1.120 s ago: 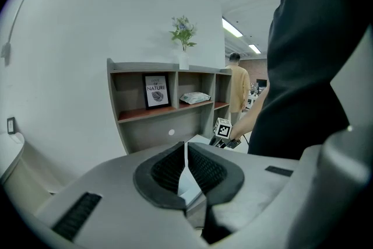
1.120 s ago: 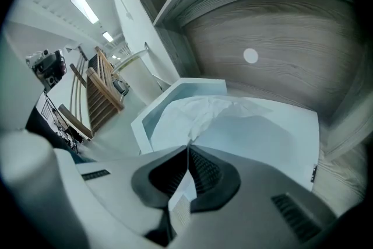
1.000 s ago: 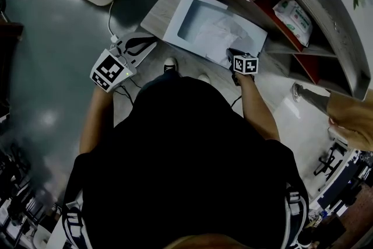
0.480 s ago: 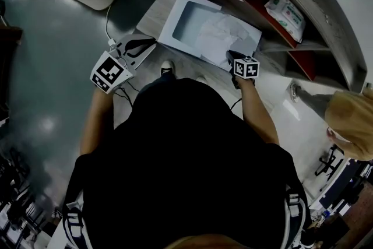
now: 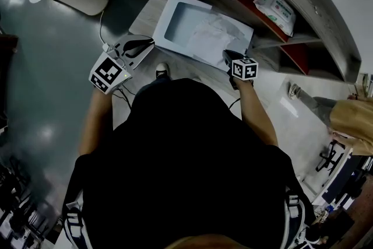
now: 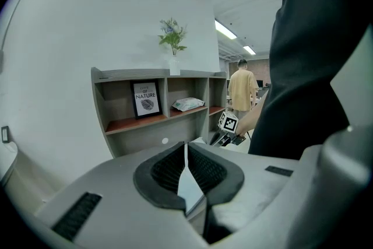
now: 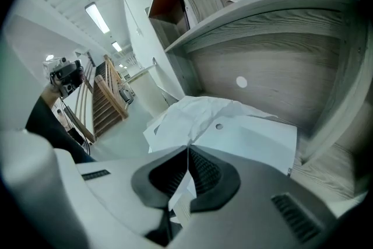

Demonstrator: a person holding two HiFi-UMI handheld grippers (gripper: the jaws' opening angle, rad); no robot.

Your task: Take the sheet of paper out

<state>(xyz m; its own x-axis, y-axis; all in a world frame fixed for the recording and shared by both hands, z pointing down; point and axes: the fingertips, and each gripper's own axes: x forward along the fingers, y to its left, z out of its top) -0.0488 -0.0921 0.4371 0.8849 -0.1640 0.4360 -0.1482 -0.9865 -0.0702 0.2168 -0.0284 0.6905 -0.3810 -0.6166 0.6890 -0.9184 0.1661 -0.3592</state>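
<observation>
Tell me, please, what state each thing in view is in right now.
sheet of paper: crumpled, lying partly on the box, one edge pinched.
white box: lying flat in front of the shelf.
right gripper: shut on the sheet of paper.
left gripper: jaws together at the tips.

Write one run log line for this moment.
left gripper: shut on folder | right gripper: shut on paper | paper: crumpled, touching folder

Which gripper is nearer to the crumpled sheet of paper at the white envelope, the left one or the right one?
Right. The right gripper is shut on the sheet at its near edge. The left gripper pinches the white envelope at its left corner, apart from the sheet.
</observation>
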